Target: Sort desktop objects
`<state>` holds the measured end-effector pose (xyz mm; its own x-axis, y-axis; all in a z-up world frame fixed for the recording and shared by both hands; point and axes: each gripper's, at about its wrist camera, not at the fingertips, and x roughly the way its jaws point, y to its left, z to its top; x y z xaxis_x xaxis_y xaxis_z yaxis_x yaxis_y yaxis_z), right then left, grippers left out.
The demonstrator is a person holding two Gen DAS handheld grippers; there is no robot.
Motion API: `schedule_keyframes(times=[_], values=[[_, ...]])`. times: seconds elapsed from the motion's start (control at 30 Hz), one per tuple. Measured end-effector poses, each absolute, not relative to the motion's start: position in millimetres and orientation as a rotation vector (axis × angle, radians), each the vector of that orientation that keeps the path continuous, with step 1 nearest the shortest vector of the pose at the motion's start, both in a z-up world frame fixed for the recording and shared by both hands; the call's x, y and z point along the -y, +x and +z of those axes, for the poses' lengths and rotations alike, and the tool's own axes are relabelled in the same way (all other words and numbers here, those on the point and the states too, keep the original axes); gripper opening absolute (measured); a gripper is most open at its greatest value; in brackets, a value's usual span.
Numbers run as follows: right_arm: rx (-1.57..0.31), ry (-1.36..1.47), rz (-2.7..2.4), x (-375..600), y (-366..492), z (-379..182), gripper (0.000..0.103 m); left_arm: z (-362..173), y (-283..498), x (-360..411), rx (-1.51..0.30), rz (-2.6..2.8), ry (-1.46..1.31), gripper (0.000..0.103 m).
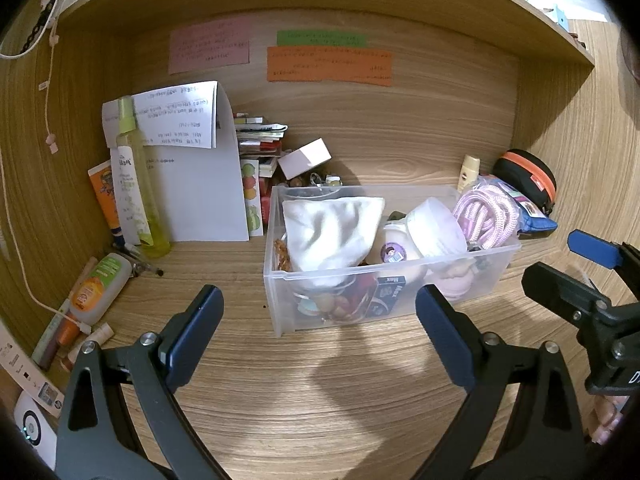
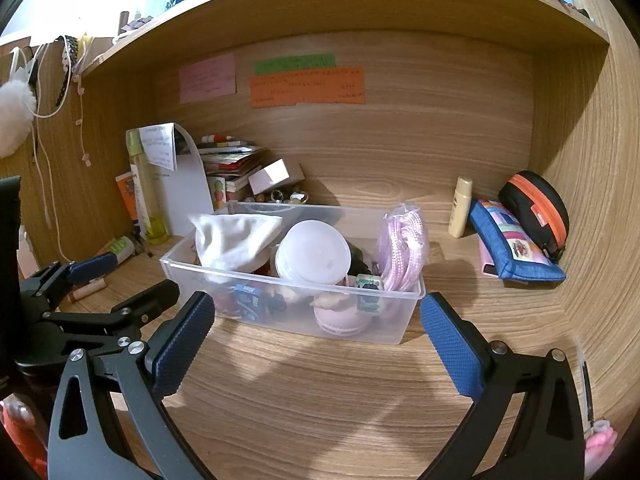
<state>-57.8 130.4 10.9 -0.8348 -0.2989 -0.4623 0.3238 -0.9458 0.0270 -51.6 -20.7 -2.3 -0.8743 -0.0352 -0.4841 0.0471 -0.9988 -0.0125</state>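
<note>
1. Your left gripper (image 1: 320, 320) is spread wide and empty, just short of the bin (image 1: 400, 300).
2. Your right gripper (image 2: 316, 328) is spread apart too, holding nothing.
3. The bin sits mid-worktop (image 1: 320, 400), holding a cloth (image 1: 332, 232) and pink cord (image 1: 486, 216).

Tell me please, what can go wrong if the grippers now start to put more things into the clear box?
1. The clear plastic box already looks full: the white cloth pouch and the coiled pink cord rise above its rim, so added things may spill out.
2. The left gripper and the right gripper are both open and close together before the box; they could collide.
3. The tall yellow-green spray bottle stands upright among clutter and may topple if brushed.
</note>
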Motion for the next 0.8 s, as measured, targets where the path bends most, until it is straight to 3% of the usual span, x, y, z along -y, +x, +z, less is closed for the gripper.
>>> schedule_keyframes(times=[0.8], values=[[-0.052,0.685,-2.708,-132.8,-58.4,9.1,0.103,-1.2,-52.8,17.9,-0.07,-3.046,0.762,0.098]])
